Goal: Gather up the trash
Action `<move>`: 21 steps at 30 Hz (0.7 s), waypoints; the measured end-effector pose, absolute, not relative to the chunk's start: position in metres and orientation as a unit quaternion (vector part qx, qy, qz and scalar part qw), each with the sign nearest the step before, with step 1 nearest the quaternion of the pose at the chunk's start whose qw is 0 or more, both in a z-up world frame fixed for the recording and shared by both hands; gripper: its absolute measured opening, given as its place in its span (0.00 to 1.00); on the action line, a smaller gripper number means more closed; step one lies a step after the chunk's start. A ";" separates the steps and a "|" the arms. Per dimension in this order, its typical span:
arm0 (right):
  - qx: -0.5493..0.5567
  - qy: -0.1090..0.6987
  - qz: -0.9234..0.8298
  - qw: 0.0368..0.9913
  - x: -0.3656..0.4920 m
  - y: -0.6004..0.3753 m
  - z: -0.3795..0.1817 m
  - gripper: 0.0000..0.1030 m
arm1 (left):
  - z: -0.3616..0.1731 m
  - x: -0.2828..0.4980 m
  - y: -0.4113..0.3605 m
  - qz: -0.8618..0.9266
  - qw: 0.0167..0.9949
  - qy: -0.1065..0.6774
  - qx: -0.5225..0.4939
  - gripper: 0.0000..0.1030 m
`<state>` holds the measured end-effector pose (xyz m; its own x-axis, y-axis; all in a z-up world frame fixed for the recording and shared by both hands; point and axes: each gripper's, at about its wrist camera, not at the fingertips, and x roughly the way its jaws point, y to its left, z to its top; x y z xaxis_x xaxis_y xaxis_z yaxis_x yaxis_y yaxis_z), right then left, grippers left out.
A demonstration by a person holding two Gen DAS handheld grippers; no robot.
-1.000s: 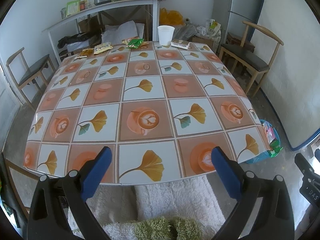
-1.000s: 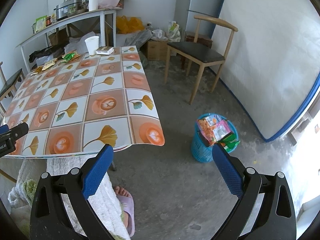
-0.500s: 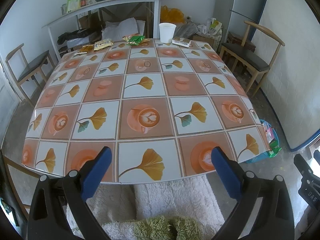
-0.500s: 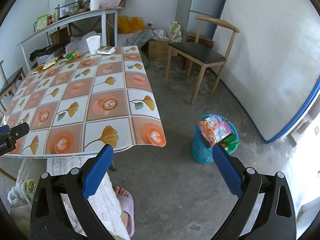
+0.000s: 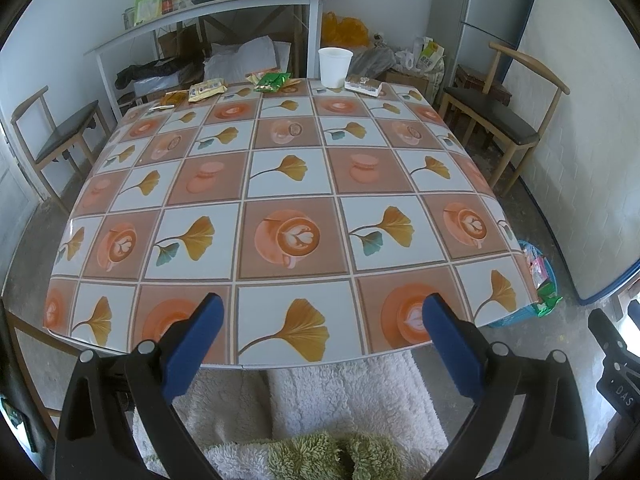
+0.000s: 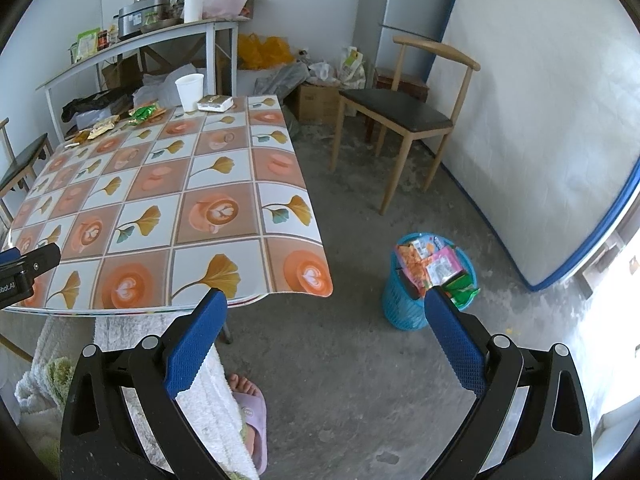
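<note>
Trash lies along the far edge of the patterned table (image 5: pixel 288 184): a white paper cup (image 5: pixel 335 67), a flat white box (image 5: pixel 363 85), a green wrapper (image 5: pixel 272 81) and yellow wrappers (image 5: pixel 207 90). On the floor right of the table stands a blue bin (image 6: pixel 428 280) stuffed with wrappers. My left gripper (image 5: pixel 319 344) hangs open over the near table edge, empty. Over the bare floor between table and bin, my right gripper (image 6: pixel 324 340) is open and holds nothing. The cup (image 6: pixel 189 92) and box (image 6: pixel 215 103) also show in the right wrist view.
Wooden chairs stand at the right (image 5: pixel 508 120) and left (image 5: pixel 60 136) of the table. Behind it a grey shelf table (image 5: pixel 208 12) carries pots and jars. A white mattress (image 6: pixel 540 120) leans on the right wall. A person's slippered foot (image 6: pixel 250 412) and fluffy robe are below.
The left gripper has moved slightly forward and up over the near table edge. The right view has barely shifted. Both stay open.
</note>
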<state>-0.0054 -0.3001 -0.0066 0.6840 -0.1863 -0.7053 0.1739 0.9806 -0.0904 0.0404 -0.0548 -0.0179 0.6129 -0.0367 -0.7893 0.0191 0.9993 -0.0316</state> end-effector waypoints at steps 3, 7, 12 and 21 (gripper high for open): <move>-0.009 0.385 -0.098 0.918 -0.005 -0.299 -0.007 0.92 | -0.018 0.040 -0.055 -0.016 0.898 0.440 -0.010 0.95; -0.009 0.386 -0.098 0.917 -0.005 -0.299 -0.007 0.92 | -0.017 0.041 -0.054 -0.016 0.898 0.440 -0.010 0.95; -0.009 0.386 -0.098 0.917 -0.005 -0.299 -0.007 0.92 | -0.018 0.040 -0.054 -0.016 0.898 0.440 -0.010 0.95; -0.010 0.386 -0.098 0.917 -0.005 -0.298 -0.007 0.92 | -0.018 0.040 -0.054 -0.016 0.898 0.440 -0.011 0.95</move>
<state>-0.0048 -0.2977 -0.0065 0.6829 -0.1870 -0.7062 0.1716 0.9807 -0.0938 0.0403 -0.0536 -0.0177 0.6123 -0.0381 -0.7897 0.0191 0.9993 -0.0333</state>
